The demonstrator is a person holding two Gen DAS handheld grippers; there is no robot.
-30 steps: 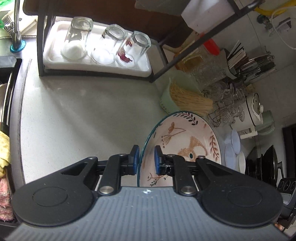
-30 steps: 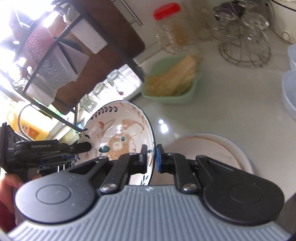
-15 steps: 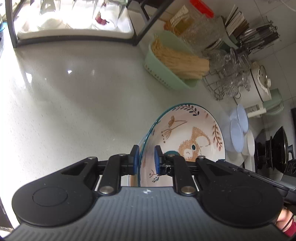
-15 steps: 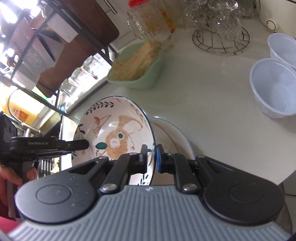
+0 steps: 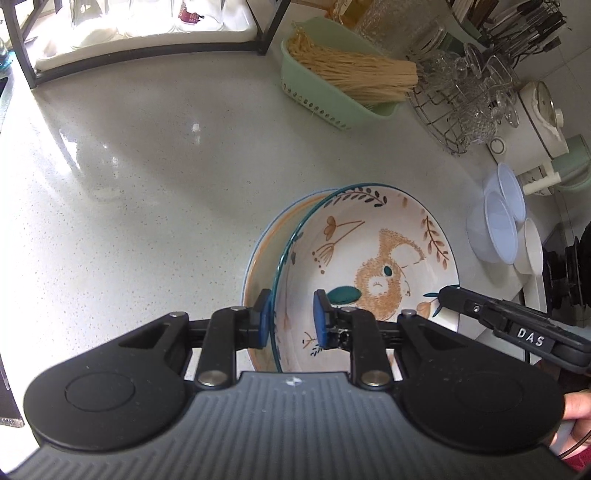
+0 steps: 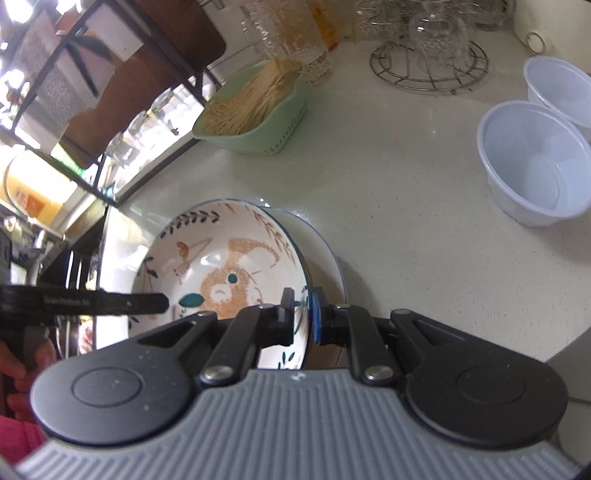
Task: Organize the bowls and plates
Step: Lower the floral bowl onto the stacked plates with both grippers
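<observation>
A squirrel-pattern bowl [image 5: 373, 258] with a teal rim sits in a larger plate [image 5: 258, 251] on the counter. My left gripper [image 5: 291, 319] stands with its jaws apart on either side of the bowl's left rim, with gaps showing. My right gripper [image 6: 303, 319] is shut on the bowl's right rim [image 6: 221, 273]. The plate's edge shows under the bowl in the right wrist view [image 6: 332, 258]. The right gripper shows in the left wrist view [image 5: 502, 319], and the left gripper in the right wrist view [image 6: 92, 301].
A green basket of noodles [image 5: 332, 88] stands at the back. A wire rack of glasses [image 5: 465, 107] is beside it. Translucent plastic bowls [image 6: 532, 162] stand to the right. A black shelf frame with a tray of glasses [image 5: 140, 33] is at the back left.
The bowl has come down over the counter into the plate. My left gripper's jaws have opened off its rim. The right gripper still grips it.
</observation>
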